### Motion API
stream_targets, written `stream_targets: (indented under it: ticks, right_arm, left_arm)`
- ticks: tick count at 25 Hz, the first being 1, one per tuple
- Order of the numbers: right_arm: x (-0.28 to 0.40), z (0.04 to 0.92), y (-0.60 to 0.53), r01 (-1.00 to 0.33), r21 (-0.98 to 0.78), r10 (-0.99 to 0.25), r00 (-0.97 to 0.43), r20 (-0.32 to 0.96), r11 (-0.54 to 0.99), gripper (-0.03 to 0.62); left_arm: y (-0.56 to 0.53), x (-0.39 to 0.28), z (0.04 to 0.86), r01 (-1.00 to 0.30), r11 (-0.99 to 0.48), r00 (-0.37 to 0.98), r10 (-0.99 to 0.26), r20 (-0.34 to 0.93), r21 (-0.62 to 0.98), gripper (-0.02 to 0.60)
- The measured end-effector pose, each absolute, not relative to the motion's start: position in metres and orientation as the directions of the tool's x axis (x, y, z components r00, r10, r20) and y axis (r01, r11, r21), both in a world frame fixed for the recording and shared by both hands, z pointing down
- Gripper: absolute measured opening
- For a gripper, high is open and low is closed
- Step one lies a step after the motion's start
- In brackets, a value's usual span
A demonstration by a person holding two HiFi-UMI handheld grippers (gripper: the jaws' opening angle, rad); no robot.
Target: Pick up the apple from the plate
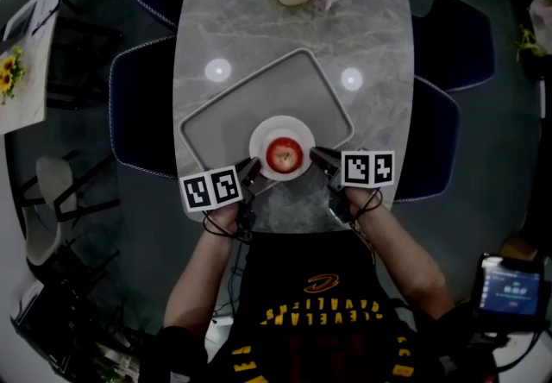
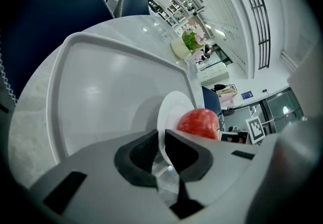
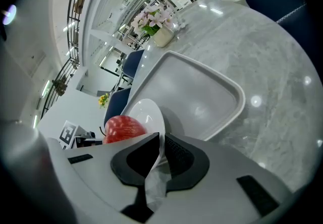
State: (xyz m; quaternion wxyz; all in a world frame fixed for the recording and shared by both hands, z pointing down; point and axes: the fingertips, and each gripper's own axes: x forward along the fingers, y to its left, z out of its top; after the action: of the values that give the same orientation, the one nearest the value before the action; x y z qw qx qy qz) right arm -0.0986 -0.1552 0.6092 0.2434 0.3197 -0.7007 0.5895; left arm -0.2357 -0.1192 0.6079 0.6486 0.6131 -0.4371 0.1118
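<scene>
Pinching white round plate (image 1: 266,130) rim from both sides: left gripper (image 1: 253,167), right gripper (image 1: 317,154), fingers clenched on it. Carrying round red apple (image 1: 284,154) mid-plate, over grey rectangular tray (image 1: 233,109) by worktop (image 1: 293,36) near edge. Risking apple rolling off if lifting unevenly.

The person wears a black shirt (image 1: 321,321) with yellow letters and a yellow swirl on it. The left gripper (image 1: 252,171) and the right gripper (image 1: 322,157) each have a white box with black square marks, the left cube (image 1: 211,190) and the right cube (image 1: 368,168). Thin black cables (image 1: 226,228) hang by them. Up close, each gripper has a smooth grey body (image 2: 101,192) and bumpy black pads (image 2: 139,153).
</scene>
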Motion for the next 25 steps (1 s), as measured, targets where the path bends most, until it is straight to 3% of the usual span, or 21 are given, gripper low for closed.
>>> stream_targets:
  ticks: [25]
  right_arm:
    - [0.048, 0.619, -0.066, -0.738, -0.675, -0.191, -0.663, 0.724, 0.008, 0.041]
  left_arm:
    - [-0.042, -0.092, 0.617, -0.691, 0.188, 0.639, -0.291, 0.712, 0.698, 0.043]
